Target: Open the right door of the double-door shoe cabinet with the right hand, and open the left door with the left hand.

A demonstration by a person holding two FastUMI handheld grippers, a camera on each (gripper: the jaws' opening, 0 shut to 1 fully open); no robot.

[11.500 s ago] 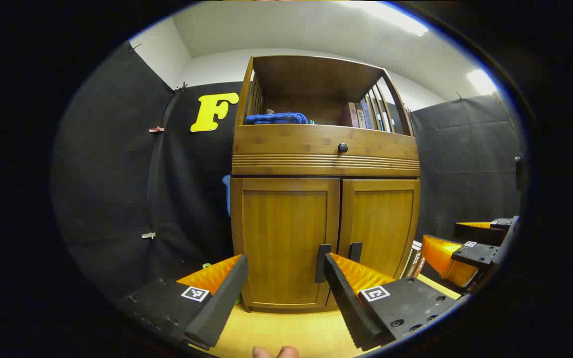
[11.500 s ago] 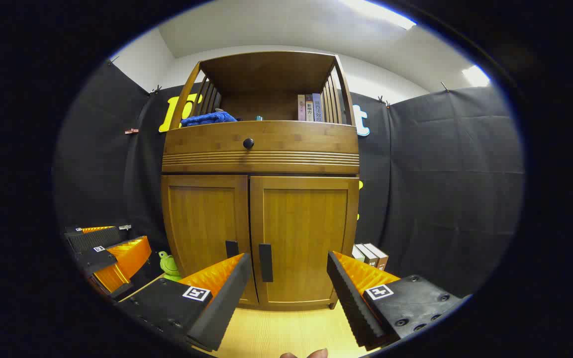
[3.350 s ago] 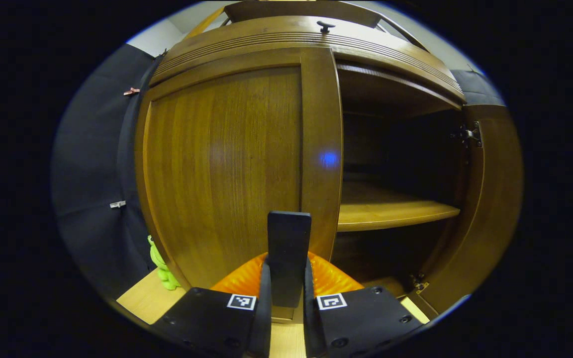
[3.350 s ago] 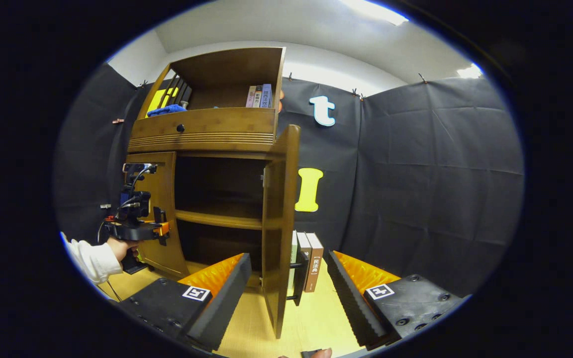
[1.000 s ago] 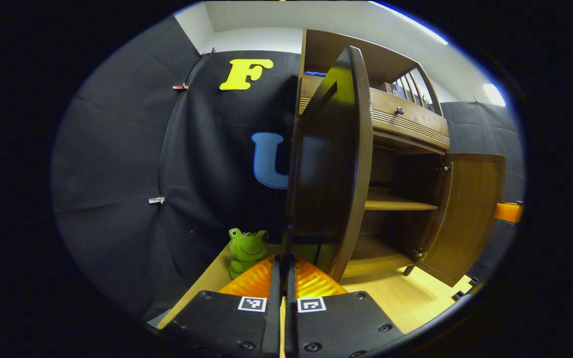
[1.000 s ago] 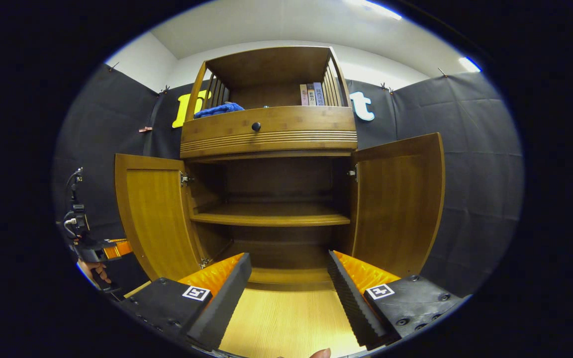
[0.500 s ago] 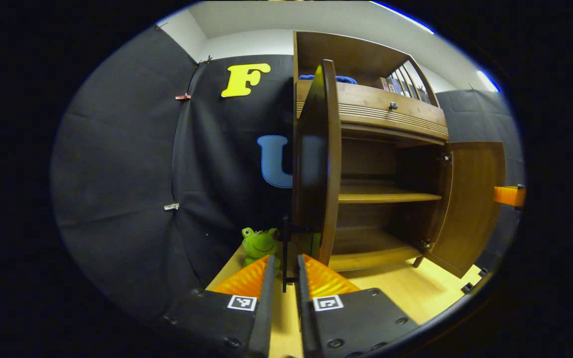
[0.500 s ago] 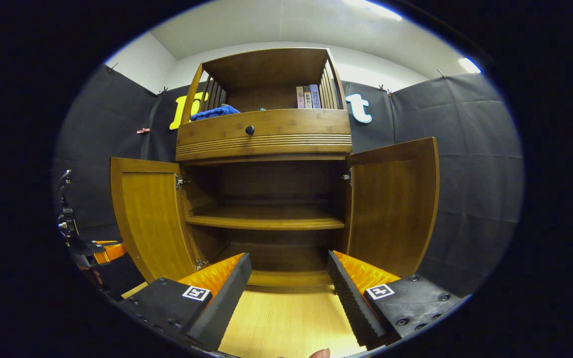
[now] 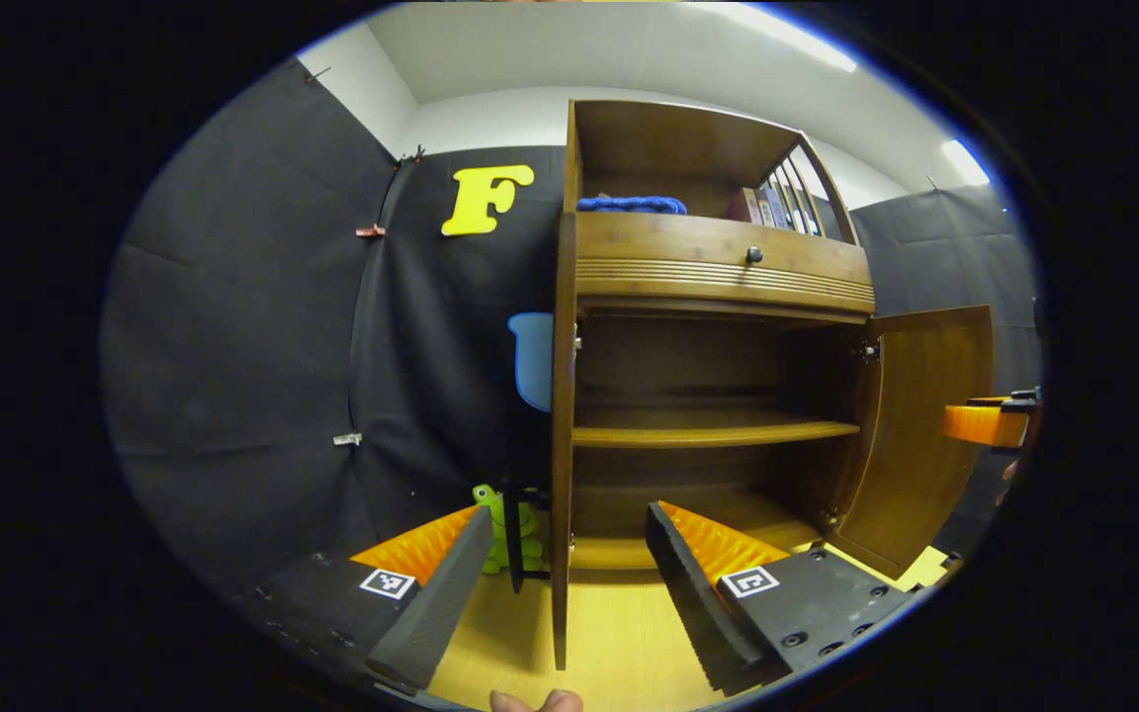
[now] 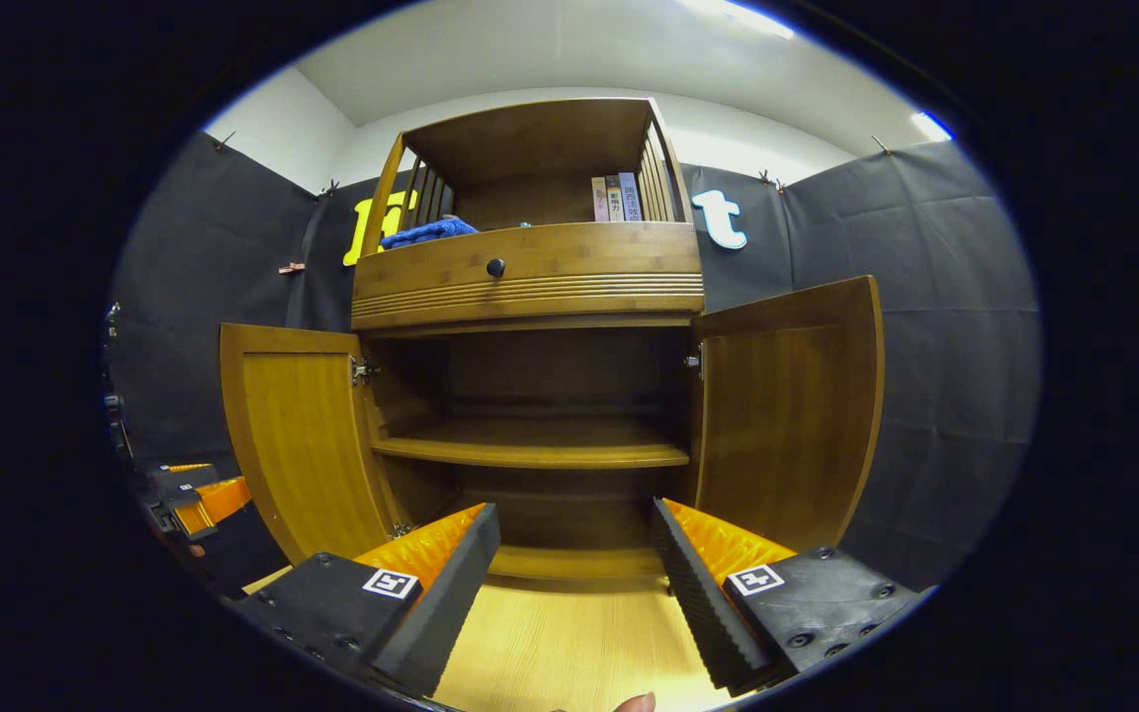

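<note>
2 doors (image 10: 305, 435) hang wide on pale wood flooring (image 10: 569, 643) (both grippers' fingers (image 9: 431, 603) spread, empty).

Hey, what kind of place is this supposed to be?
Probably a staged recording booth, not a real home: black cloth hangs as walls all round a lone wooden shoe cabinet, with books on top and a toy frog on the floor beside it.
</note>
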